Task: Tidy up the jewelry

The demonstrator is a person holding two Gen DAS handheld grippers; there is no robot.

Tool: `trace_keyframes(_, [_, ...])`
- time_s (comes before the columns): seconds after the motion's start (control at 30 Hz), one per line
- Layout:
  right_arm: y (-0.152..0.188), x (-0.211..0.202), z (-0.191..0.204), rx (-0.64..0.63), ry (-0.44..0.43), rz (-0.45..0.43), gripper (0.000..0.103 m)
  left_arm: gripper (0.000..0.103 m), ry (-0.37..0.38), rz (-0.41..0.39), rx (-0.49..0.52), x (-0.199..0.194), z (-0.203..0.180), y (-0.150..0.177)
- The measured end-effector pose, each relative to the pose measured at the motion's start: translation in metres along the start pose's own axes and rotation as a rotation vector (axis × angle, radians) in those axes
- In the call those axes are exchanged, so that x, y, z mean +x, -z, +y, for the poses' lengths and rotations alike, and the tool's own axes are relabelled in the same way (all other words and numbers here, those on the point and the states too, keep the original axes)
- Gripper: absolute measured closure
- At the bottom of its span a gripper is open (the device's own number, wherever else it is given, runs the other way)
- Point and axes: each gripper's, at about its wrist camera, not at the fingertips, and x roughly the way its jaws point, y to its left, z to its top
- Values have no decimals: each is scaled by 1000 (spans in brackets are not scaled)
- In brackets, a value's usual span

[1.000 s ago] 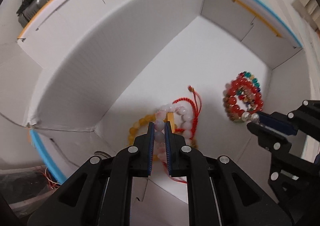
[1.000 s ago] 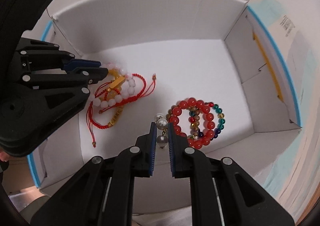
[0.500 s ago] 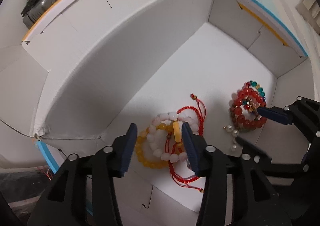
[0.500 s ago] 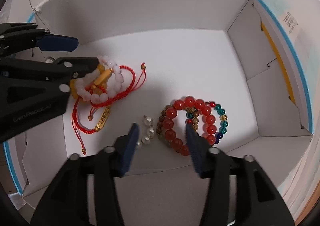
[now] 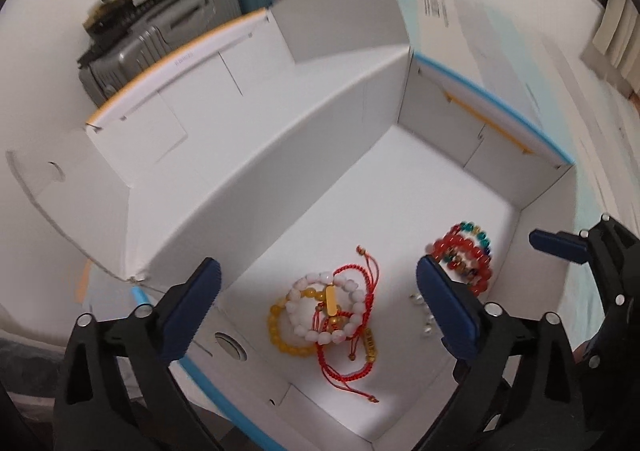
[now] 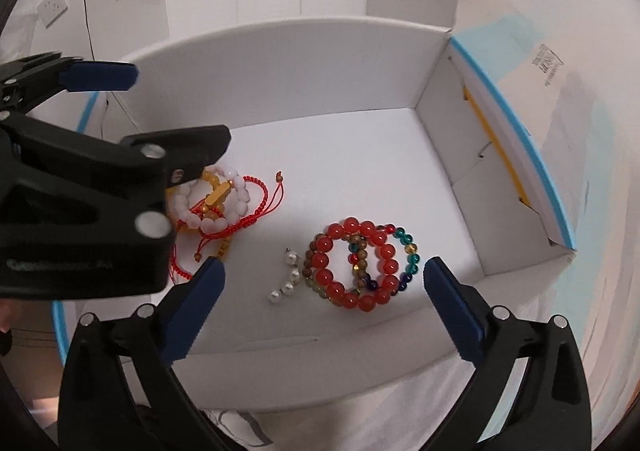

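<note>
White cardboard box (image 6: 360,63) below both claws. Left claw (image 5: 316,303) and right claw (image 6: 320,291) just spread wide, gripping nothing. Under the left, tangled white, yellow and red bracelets (image 5: 328,315); under the right, red bead bracelets (image 6: 360,263), then pearl earrings (image 6: 288,279)

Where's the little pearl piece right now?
In the right wrist view, the pearl piece lies loose on the white box floor, just left of the red bead bracelets and right of the red cord bracelets.

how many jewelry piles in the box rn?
3: tangled pile at left under the left gripper, pearl piece mid-floor, red bead stack at right. Pieces within piles overlap.
</note>
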Motion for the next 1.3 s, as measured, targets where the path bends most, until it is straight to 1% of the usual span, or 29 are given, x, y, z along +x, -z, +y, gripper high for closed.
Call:
trace_keyframes(0.13, [6,-17,-8,39,23,-50,7,6,-11,-55,-17,-24,-1,4])
trace_keyframes(0.2, [7,-30,-9,72,38,-81,7,6,-29,-103,-19,-42,0,8])
trace_keyframes(0.23, [9,-38,-13,91,45,-100,7,6,-31,-115,-17,-49,1,10])
trace_keyframes(0.37, [12,-67,-20,144,85,-151,7,6,-7,-146,-20,-71,1,20])
trace_keyframes(0.5, [22,-95,-22,161,122,-205,7,6,-15,-154,-37,-84,1,33])
trace_keyframes(0.63, [35,-116,-21,173,121,-240,7,6,9,-176,-71,-97,1,48])
trace_keyframes(0.77, [48,-136,-15,180,139,-281,7,6,1,-203,-90,-111,-1,63])
trace_keyframes(0.93, [63,-155,-5,180,157,-317,7,6,-21,-213,-89,-125,-5,81])
trace_keyframes(1.0, [69,-162,-2,182,159,-331,7,6,-10,-222,-98,-131,-5,89])
trace_keyframes(1.3, [96,-183,16,188,160,-368,7,6,-9,-244,-118,-154,-7,118])
